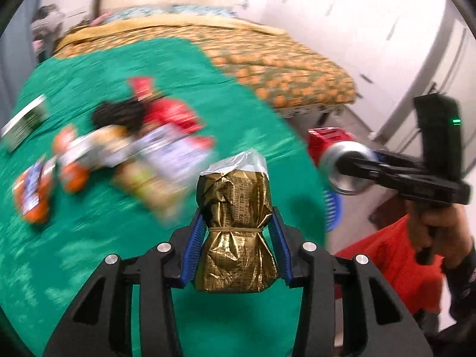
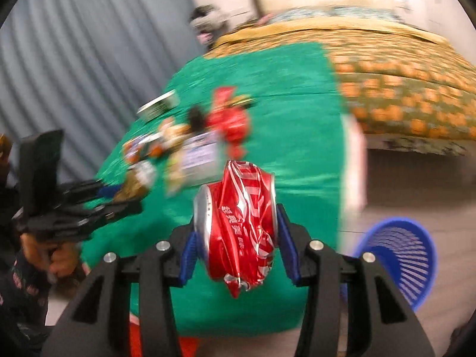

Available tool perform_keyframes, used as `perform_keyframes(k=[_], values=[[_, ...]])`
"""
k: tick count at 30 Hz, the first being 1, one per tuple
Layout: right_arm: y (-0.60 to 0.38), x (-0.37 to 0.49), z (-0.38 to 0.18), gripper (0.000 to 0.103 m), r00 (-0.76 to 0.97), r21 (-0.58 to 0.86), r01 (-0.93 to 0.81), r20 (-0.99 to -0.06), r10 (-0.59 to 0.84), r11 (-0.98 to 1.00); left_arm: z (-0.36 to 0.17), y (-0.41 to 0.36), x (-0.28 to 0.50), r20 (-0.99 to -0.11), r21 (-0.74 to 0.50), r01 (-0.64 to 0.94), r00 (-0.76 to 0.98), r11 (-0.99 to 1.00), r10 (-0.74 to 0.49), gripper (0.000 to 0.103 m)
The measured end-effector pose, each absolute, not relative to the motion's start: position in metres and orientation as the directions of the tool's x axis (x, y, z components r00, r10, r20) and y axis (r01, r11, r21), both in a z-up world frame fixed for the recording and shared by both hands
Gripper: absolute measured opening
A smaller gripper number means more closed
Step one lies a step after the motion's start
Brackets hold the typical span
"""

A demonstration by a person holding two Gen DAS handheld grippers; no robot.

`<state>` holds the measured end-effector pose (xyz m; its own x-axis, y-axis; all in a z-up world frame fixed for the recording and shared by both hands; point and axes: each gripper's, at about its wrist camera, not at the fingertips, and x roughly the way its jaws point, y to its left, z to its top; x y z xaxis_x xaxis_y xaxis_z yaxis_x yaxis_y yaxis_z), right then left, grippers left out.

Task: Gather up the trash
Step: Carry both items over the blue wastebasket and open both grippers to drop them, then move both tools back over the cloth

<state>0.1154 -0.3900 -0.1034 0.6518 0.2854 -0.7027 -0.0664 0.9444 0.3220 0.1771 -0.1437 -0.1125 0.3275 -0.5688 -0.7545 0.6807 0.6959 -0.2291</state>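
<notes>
With my left claw [image 1: 236, 238] pinching the gold packet [image 1: 235, 232] and my right claw [image 2: 236, 247] squeezing the crushed can [image 2: 238, 226], both held above the green desk [image 2: 297, 119], I judge carrying is underway; next, the blue basket [image 2: 398, 261] for dropping.

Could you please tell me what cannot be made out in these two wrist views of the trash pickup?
- Trash pile on the green cloth: motion blur in both views; labels unreadable.
- Blue basket: contents hidden behind its wall, right wrist view; only a sliver shows in the left wrist view.
- Gold packet in the left gripper: print too small.
- Crushed red can in the right gripper: far side hidden.
</notes>
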Motion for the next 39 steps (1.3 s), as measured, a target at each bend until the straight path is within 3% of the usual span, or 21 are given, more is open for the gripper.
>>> perform_keyframes(k=[11, 22, 23, 24, 25, 26, 31, 33, 36, 39], values=[[-0.565, 0.092, -0.150, 0.046, 0.625, 0.268, 0.284, -0.780, 0.034, 0.920, -0.135, -0.362, 0.149, -0.783, -0.268, 0.790, 0.155, 0.552, -0.603, 0.043], [-0.661, 0.089, -0.226, 0.047, 0.595, 0.434, 0.450, -0.797, 0.100, 0.781, -0.229, -0.480, 0.158, -0.846, -0.309, 0.758, 0.056, 0.574, -0.530, 0.045], [-0.665, 0.089, -0.231, 0.048, 0.592, 0.447, 0.455, -0.798, 0.113, 0.770, -0.235, -0.484, 0.161, -0.845, -0.311, 0.757, 0.057, 0.575, -0.532, 0.046], [-0.670, 0.090, -0.238, 0.053, 0.587, 0.458, 0.463, -0.800, 0.124, 0.758, -0.243, -0.491, 0.163, -0.845, -0.308, 0.756, 0.062, 0.578, -0.531, 0.058], [-0.674, 0.088, -0.243, 0.075, 0.597, 0.485, 0.463, -0.790, 0.144, 0.742, -0.249, -0.496, 0.166, -0.846, -0.306, 0.752, 0.066, 0.583, -0.529, 0.066], [-0.678, 0.087, -0.245, 0.083, 0.605, 0.501, 0.467, -0.782, 0.150, 0.728, -0.255, -0.499, 0.168, -0.847, -0.298, 0.746, 0.082, 0.596, -0.525, 0.075], [-0.686, 0.076, -0.224, 0.084, 0.643, 0.458, 0.481, -0.764, 0.054, 0.747, -0.234, -0.481, 0.168, -0.809, -0.311, 0.728, 0.135, 0.611, -0.573, 0.077], [-0.683, 0.074, -0.215, 0.084, 0.653, 0.432, 0.481, -0.757, 0.017, 0.763, -0.213, -0.468, 0.159, -0.772, -0.305, 0.735, 0.181, 0.605, -0.610, 0.086], [-0.665, 0.071, -0.190, 0.093, 0.674, 0.326, 0.474, -0.732, -0.098, 0.818, -0.172, -0.436, 0.137, -0.695, -0.263, 0.756, 0.283, 0.600, -0.661, 0.096], [-0.636, 0.068, -0.163, 0.093, 0.697, 0.186, 0.466, -0.680, -0.229, 0.865, -0.143, -0.402, 0.119, -0.644, -0.205, 0.758, 0.373, 0.620, -0.668, 0.098]])
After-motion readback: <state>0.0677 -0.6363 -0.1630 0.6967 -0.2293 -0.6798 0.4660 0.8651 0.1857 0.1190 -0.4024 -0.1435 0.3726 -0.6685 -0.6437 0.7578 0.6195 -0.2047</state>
